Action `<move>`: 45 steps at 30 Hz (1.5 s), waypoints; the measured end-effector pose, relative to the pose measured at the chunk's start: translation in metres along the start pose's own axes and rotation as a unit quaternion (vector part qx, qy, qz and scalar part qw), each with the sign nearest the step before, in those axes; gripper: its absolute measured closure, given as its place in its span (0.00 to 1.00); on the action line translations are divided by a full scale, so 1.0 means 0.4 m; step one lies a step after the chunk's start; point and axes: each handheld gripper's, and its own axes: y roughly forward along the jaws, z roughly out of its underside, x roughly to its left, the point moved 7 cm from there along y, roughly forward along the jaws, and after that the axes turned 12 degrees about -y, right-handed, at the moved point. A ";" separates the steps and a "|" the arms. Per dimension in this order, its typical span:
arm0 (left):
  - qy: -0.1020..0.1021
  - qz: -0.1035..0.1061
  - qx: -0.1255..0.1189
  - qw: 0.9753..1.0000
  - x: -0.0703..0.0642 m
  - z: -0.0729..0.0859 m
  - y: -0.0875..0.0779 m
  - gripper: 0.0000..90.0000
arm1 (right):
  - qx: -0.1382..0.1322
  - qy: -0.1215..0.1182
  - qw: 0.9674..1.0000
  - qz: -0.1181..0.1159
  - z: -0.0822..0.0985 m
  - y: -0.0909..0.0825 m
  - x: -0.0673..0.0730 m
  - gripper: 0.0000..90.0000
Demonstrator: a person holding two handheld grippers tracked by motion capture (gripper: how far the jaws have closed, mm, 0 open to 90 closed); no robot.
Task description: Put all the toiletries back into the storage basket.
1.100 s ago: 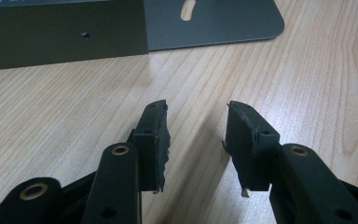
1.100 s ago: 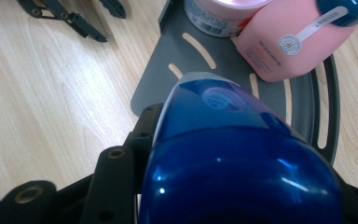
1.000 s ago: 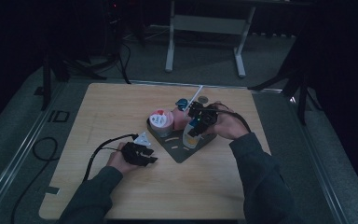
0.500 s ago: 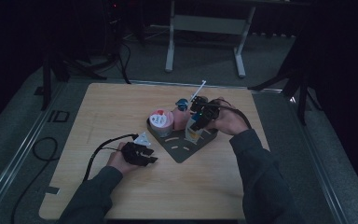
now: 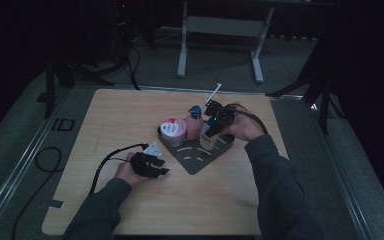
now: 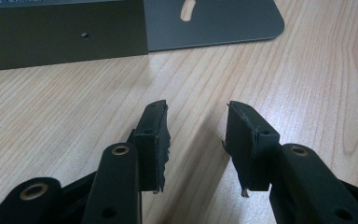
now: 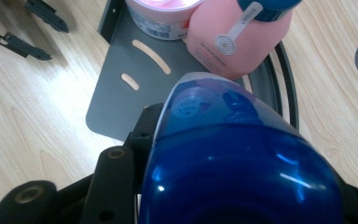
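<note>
With our right claw (image 5: 215, 121) clamped on the blue-capped bottle (image 5: 208, 136) over the tray (image 5: 196, 159), at two o'clock of our empty, half-open left claw (image 6: 196, 133), setting down remains.

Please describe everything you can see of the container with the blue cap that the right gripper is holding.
The blue-capped container has a glossy, translucent dark blue cap, probably plastic, which looms large in the right gripper view, and a pale body seen in the high view. It stands roughly upright over the dark grey tray, beside the pink bottle. The right gripper grips it near the top. Whether its base touches the tray cannot be told.
</note>
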 end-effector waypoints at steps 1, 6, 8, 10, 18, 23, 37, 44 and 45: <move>0.000 0.000 0.000 1.000 0.000 0.000 0.000 0.65 | 0.001 0.001 1.000 0.001 0.001 0.001 -0.003 0.61; 0.000 0.000 0.000 1.000 0.000 0.000 0.000 0.65 | 0.002 0.009 1.000 0.004 0.003 0.004 -0.017 0.61; 0.000 0.000 0.000 1.000 0.000 0.000 0.000 0.65 | 0.001 0.011 1.000 0.006 0.003 0.005 -0.024 0.61; 0.000 0.000 0.000 1.000 0.000 0.000 0.000 0.65 | 0.002 0.016 1.000 0.007 0.004 0.007 -0.029 0.61; -0.001 0.000 0.000 1.000 0.000 0.000 0.000 0.65 | 0.009 0.022 1.000 0.013 0.007 0.021 -0.048 0.61; 0.000 0.001 0.000 1.000 0.000 0.000 0.000 0.65 | 0.009 0.031 0.999 0.017 0.009 0.021 -0.060 0.61; -0.001 0.001 0.000 1.000 0.000 0.000 0.000 0.65 | 0.014 0.046 0.999 0.022 0.017 0.026 -0.091 0.61; -0.001 0.001 0.000 1.000 0.000 0.000 -0.001 0.65 | 0.018 0.056 0.998 0.024 0.019 0.036 -0.109 0.61; -0.001 0.001 0.000 1.000 0.000 0.000 -0.001 0.65 | 0.018 0.058 0.998 0.026 0.019 0.037 -0.112 0.61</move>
